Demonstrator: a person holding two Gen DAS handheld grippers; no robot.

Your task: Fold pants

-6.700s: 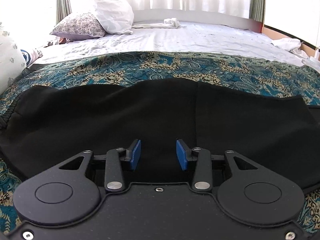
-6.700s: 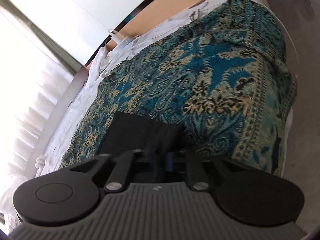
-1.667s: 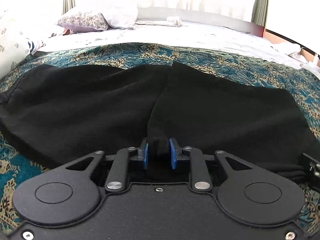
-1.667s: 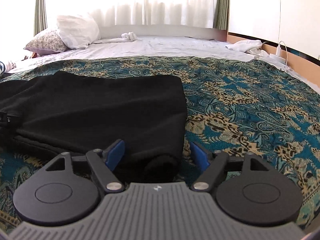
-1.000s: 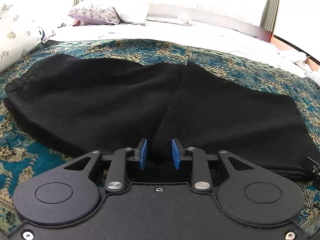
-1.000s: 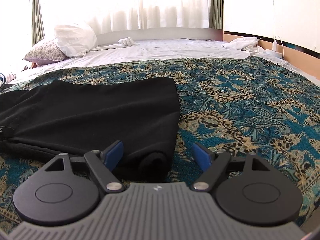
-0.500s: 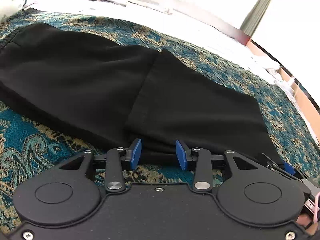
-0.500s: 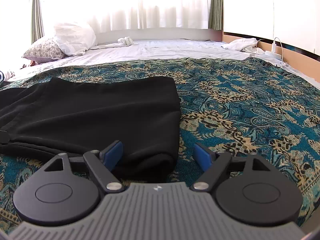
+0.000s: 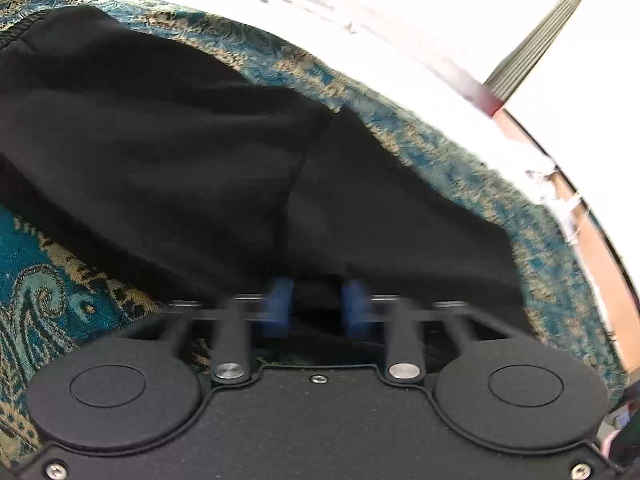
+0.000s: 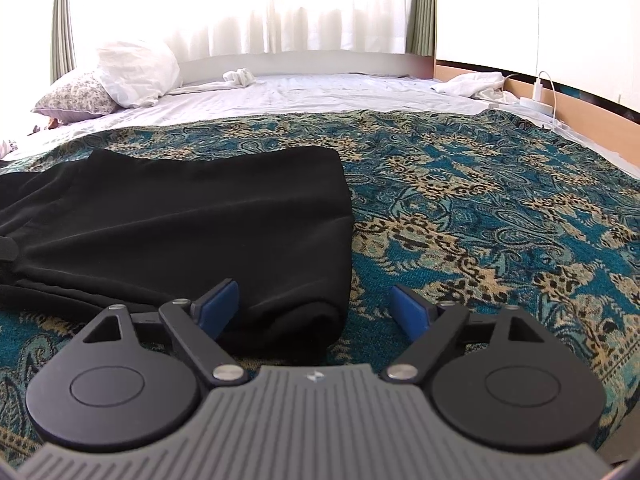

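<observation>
Black pants [image 9: 208, 152] lie folded lengthwise on a teal paisley bedspread [image 9: 40, 292]. In the blurred left wrist view, my left gripper [image 9: 316, 308] is at the near edge of the pants around the crotch seam, with its blue pads close together and black cloth between them. In the right wrist view the leg end of the pants [image 10: 224, 216] lies ahead. My right gripper [image 10: 316, 308] is wide open and empty, with the rolled hem corner between its blue fingers [image 10: 218, 306].
The bedspread [image 10: 500, 208] extends bare to the right of the pants. White sheets and pillows [image 10: 136, 72] lie at the head of the bed. A wooden bed frame with a charger cable [image 10: 540, 92] runs along the right side.
My left gripper opened half a second ago and has since narrowed over the near edge of the pants while tilting. My right gripper stayed open and still at the hem.
</observation>
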